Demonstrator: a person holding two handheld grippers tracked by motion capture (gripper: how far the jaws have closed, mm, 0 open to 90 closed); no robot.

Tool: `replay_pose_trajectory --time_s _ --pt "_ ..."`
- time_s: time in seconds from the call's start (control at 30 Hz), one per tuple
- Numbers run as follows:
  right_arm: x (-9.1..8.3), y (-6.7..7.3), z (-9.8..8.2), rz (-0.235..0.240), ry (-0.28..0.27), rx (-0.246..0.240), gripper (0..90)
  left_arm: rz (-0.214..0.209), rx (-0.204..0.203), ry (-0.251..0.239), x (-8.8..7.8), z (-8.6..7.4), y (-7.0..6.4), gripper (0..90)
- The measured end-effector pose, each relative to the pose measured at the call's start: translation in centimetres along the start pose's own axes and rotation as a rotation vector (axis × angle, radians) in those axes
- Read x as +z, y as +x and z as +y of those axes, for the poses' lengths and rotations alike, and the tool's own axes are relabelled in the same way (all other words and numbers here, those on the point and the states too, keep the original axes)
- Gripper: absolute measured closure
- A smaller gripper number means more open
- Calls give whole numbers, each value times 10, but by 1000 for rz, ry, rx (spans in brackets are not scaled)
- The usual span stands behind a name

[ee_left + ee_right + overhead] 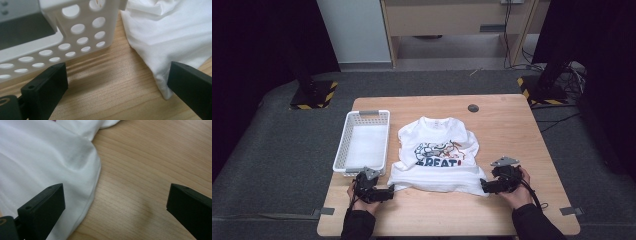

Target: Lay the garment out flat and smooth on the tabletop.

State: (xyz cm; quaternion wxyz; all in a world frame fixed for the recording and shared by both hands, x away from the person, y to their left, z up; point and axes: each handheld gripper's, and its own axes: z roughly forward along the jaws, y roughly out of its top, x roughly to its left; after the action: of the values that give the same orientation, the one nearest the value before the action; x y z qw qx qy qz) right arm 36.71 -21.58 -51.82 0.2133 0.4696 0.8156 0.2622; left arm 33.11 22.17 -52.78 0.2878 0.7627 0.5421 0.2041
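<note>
We see the table w/ a white T-shirt lying mid-table. A white basket sits just left of it, crowding our left gripper, jaws spread at the hem corner. Right gripper, also spread, straddles the opposite corner.

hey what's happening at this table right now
A person is holding a black two-jaw tool in each hand at the near corners of a white printed T-shirt spread on the wooden table. The left tool and right tool both have their jaws open beside the hem, gripping nothing yet. A white perforated plastic basket sits left of the shirt.
</note>
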Motion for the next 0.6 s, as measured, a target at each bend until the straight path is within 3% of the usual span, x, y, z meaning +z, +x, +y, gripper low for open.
replay_pose_trajectory --time_s 0.27,0.43,0.6 --pt "4 2 -3 -5 24 -12 12 -17 -14 7 0 -2 1 24" --pt "3 -2 -4 -38 18 -18 13 -24 13 30 -2 -2 -2 27" --pt "2 -4 -6 -37 20 -22 12 -15 62 49 -8 -4 -11 27"
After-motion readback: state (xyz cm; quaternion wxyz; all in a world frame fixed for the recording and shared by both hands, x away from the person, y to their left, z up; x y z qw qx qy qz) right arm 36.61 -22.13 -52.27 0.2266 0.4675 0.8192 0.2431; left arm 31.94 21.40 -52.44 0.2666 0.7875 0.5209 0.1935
